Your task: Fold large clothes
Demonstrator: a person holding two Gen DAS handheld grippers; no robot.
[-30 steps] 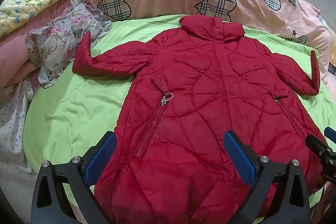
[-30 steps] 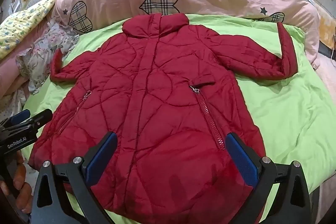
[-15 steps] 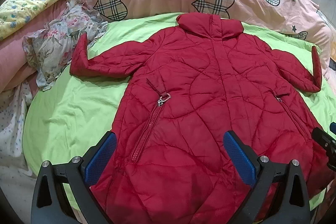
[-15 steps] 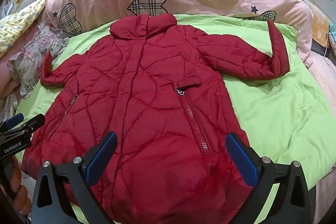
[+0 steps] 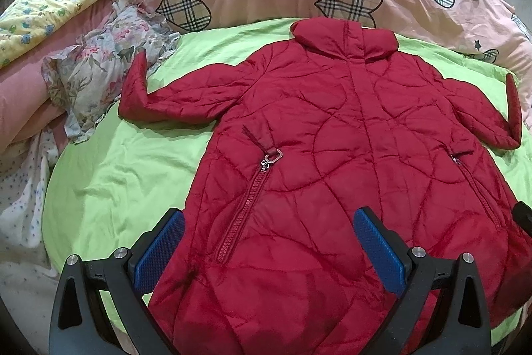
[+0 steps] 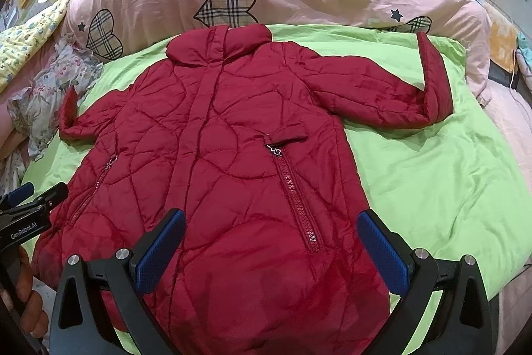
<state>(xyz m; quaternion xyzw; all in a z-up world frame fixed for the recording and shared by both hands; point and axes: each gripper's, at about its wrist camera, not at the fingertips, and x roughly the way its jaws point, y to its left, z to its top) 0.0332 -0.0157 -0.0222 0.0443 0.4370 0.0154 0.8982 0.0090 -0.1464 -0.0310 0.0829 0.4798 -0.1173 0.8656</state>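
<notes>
My two claws, the left gripper [image 5: 267,237] and right gripper [image 6: 271,237], both released and empty, have drifted slightly rightward over the quilted red padded coat [image 5: 349,162] spread centre-frame on the lime-green sheet [image 5: 109,188], so folding hasn't begun.

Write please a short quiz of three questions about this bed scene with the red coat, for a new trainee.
1. True or false: the red coat lies spread out, front up, on the green sheet.
2. What does the left gripper hold? A) a sleeve B) the hem C) nothing
3. Fill in: the cuff of the sleeve near the floral garment is bent ____.

Key: 1 true. 2 C; its jaws are open, as are those of the right gripper. 3 upward.
</notes>
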